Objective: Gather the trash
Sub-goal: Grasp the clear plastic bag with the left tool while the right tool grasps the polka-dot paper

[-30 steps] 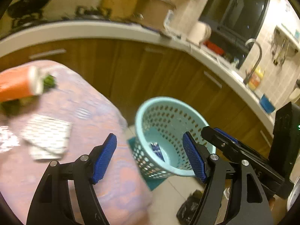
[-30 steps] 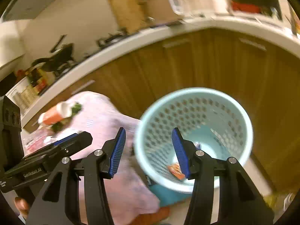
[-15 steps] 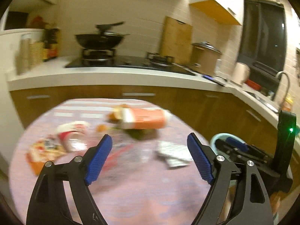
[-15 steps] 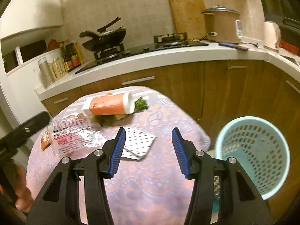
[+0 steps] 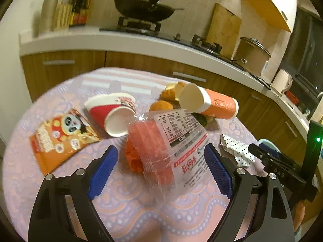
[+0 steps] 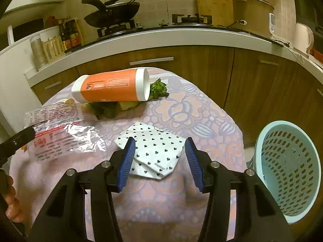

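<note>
both grippers' jaws gape empty over a littered floral tablecloth (image 6: 181,109) beside wood-fronted kitchen cabinets (image 6: 201,64).

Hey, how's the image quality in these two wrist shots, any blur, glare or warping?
Left wrist view: warm yellowish light, far counter and wok softly blurred, panda packet a bit smeared. Right wrist view: sharper; glare streaks on the clear plastic wrapper. Both: strong fisheye bending of the counter edge, dark vignette corners.
</note>
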The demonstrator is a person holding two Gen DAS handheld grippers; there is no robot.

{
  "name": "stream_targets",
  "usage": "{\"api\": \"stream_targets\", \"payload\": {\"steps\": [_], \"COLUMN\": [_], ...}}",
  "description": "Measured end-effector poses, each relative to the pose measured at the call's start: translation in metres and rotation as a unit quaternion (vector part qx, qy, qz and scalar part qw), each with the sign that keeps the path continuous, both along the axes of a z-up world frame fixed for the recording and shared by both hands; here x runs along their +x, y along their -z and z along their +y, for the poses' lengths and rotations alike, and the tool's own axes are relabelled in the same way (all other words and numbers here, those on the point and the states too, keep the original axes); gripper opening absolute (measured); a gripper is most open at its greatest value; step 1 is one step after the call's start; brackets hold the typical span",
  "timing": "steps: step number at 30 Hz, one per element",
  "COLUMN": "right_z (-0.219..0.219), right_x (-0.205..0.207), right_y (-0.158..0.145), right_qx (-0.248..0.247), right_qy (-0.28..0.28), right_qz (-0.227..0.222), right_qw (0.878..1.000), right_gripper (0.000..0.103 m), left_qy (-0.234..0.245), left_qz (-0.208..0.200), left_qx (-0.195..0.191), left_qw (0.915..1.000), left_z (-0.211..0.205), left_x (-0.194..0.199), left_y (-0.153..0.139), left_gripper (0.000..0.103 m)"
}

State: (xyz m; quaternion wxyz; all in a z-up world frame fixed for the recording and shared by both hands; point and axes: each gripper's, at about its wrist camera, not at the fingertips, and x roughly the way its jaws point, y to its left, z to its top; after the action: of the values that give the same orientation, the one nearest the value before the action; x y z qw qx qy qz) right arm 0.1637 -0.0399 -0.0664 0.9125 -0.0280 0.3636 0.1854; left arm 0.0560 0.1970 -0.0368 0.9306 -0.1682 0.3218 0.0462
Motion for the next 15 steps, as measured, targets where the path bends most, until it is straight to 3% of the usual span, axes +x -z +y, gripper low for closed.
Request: {"api": "stream_targets", "payload": {"steps": [2,4,6,12,15], "right_z": [0.003,0.006,0.009,0.018,0.019], "right_x": [0.005,0.008,0.01,0.015,0.016], "right_y": [0.006,0.008,0.012,0.022,0.026], "right_qx": [-0.009,-0.015,-0.023,-0.051,-0.051], "right_qy": [0.002,-0.004,-0.004,-0.008,-0.009], "right_qz": [0.016,0.025,0.033,0.052,0.062], "right_qw": [1.0,1.0,0.999,0.997,0.997], "right_gripper": [0.053,0.055,0.06,0.067,0.07], "left_qy": [0.002,0.003,-0.002,-0.003,0.007], "left_qz": [-0.001,-0.004,-0.007,-0.019,-0.032], "left_qx": [-0.011,-0.009,0.001,0.006,-0.005], "left_qw": [0.9999,1.0,1.0,0.9998,0.9995], "left_z": [-0.001,-0.003,-0.005,-0.003,-0.003], "left_x": [0.003,0.004,0.003,-0.003,-0.009], "left_y": [0.003,0.004,0.004,0.0,-0.006], "left_gripper": [0.083,0.071,0.066,0.021,0.015]}}
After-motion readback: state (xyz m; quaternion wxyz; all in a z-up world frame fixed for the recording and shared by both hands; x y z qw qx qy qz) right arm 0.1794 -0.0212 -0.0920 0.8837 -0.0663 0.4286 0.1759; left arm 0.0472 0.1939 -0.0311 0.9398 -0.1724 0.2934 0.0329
